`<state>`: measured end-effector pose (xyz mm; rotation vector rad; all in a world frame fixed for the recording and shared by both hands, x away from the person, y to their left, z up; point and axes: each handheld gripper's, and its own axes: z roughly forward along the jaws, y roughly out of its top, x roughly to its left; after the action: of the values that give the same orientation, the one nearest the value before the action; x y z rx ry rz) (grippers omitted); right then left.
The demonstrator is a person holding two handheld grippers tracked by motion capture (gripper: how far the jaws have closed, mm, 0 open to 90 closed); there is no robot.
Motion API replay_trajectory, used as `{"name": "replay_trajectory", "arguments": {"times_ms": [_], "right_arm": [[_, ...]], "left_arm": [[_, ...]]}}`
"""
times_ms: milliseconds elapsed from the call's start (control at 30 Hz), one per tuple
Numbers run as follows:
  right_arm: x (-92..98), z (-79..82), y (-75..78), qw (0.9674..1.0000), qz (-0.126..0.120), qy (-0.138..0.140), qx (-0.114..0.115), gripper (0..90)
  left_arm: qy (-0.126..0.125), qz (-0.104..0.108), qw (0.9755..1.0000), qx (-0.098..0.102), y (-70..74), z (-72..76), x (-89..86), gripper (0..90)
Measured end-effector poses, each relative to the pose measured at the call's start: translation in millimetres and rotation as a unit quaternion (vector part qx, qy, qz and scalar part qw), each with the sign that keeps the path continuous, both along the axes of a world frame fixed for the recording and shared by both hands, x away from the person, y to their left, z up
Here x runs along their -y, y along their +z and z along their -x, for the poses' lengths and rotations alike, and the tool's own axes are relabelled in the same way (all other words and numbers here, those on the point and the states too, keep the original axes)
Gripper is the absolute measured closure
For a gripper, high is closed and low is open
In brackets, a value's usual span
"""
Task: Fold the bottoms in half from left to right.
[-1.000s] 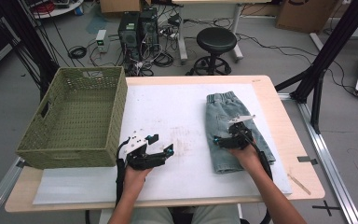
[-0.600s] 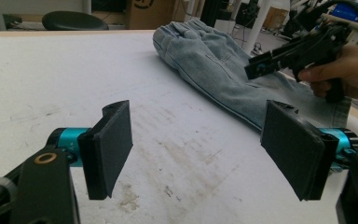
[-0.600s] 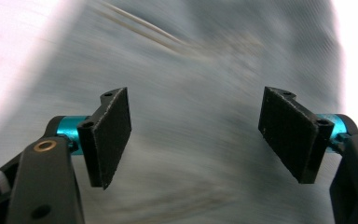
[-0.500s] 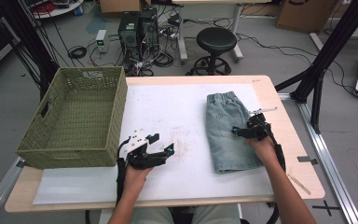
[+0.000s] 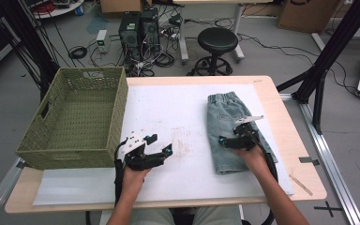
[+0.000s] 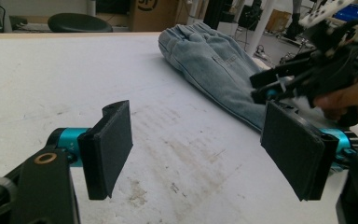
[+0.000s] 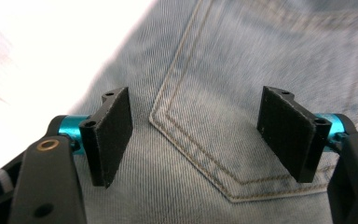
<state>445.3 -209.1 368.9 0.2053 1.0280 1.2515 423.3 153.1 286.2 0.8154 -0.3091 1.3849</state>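
right gripper [image 5: 228,139] jaws wide, just been opening, nothing gripped, hover over folded denim shorts [image 5: 228,129], pocket seam beneath. left gripper [image 5: 158,147] jaws wide, empty, over white mat [image 5: 178,108], shorts well to its right. wicker basket [image 5: 75,117] just left of left gripper.

No text, label, brand or number can be read. A cardboard box [image 6: 151,5] beyond the counter's far edge bears a dark round mark in the left gripper view, cut off and illegible. On the floor off the counter's near right corner there is a black cross [image 5: 326,208] of tape, a sign rather than writing.
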Motion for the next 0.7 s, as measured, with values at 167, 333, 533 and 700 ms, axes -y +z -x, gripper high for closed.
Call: {"name": "replay_trajectory", "arguments": {"times_ms": [167, 333, 533, 700], "right_arm": [[4.8, 6.0, -1.8, 0.9996, -0.009, 0.027, -0.004, 26.8], [1.4, 13.4, -17.7, 0.9987, 0.023, 0.045, 0.010, 26.8], [-6.8, 0.4, -24.8, 0.9997, 0.021, 0.003, 0.012, 26.7], [-5.5, 9.6, -40.1, 0.9990, 0.037, 0.026, 0.000, 26.1]], "left_arm": [[-0.001, 0.002, 1.0000, 0.000, -0.6, 0.9, -0.6, 25.0], [-0.002, 0.004, 1.0000, -0.001, 0.5, 0.8, -1.9, 24.9], [-0.001, 0.000, 1.0000, -0.001, 0.9, 0.9, 1.5, 24.9], [-0.003, 0.001, 1.0000, -0.002, 1.0, 0.7, 3.5, 25.0]]}}
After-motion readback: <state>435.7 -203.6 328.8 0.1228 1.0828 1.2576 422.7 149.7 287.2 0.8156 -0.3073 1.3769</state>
